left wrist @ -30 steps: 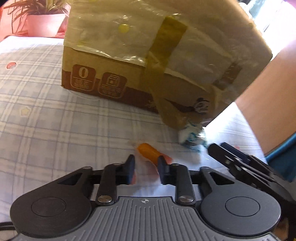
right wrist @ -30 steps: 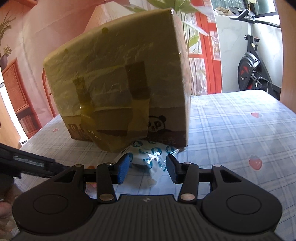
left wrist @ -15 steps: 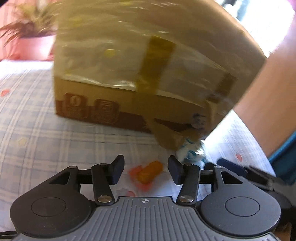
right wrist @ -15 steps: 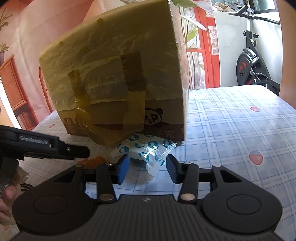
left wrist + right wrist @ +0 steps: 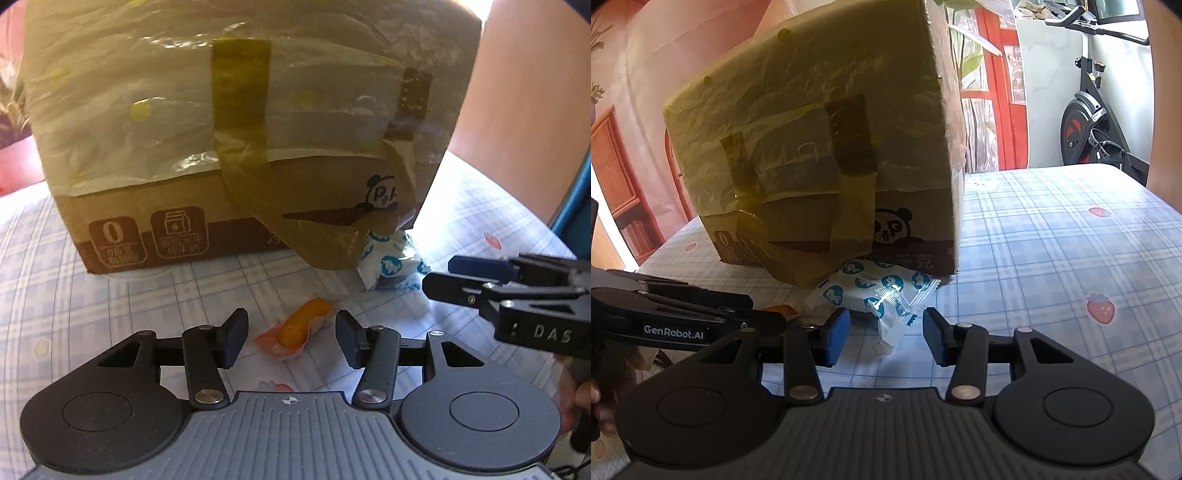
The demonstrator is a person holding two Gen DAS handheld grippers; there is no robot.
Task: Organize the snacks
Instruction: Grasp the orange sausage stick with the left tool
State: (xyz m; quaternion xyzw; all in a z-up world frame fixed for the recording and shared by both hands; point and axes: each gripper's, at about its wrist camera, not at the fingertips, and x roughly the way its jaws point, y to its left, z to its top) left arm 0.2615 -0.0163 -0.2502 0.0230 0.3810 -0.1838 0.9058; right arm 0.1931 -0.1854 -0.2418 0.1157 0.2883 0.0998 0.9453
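An orange snack (image 5: 301, 326) in a clear wrapper lies on the checked tablecloth (image 5: 92, 314), between the fingers of my open left gripper (image 5: 291, 334); the pads do not touch it. A white packet with blue prints (image 5: 879, 295) rests against the base of the taped cardboard box (image 5: 820, 129). Its twisted end reaches between the fingers of my open right gripper (image 5: 886, 332), without contact. In the left wrist view the box (image 5: 240, 147), white packet (image 5: 388, 258) and right gripper (image 5: 441, 275) show. In the right wrist view the left gripper (image 5: 764, 321) hides most of the orange snack (image 5: 781, 310).
The big box stands close in front of both grippers and blocks the way ahead. To its right lies strawberry-printed cloth (image 5: 1071, 258), with an exercise bike (image 5: 1097, 122) beyond the table edge. A potted plant (image 5: 14, 147) stands at the far left. A hand (image 5: 598, 402) holds the left gripper.
My left gripper's jaws have widened and it has rolled and moved closer to the box; the orange snack now lies between its fingers. The right gripper has kept still.
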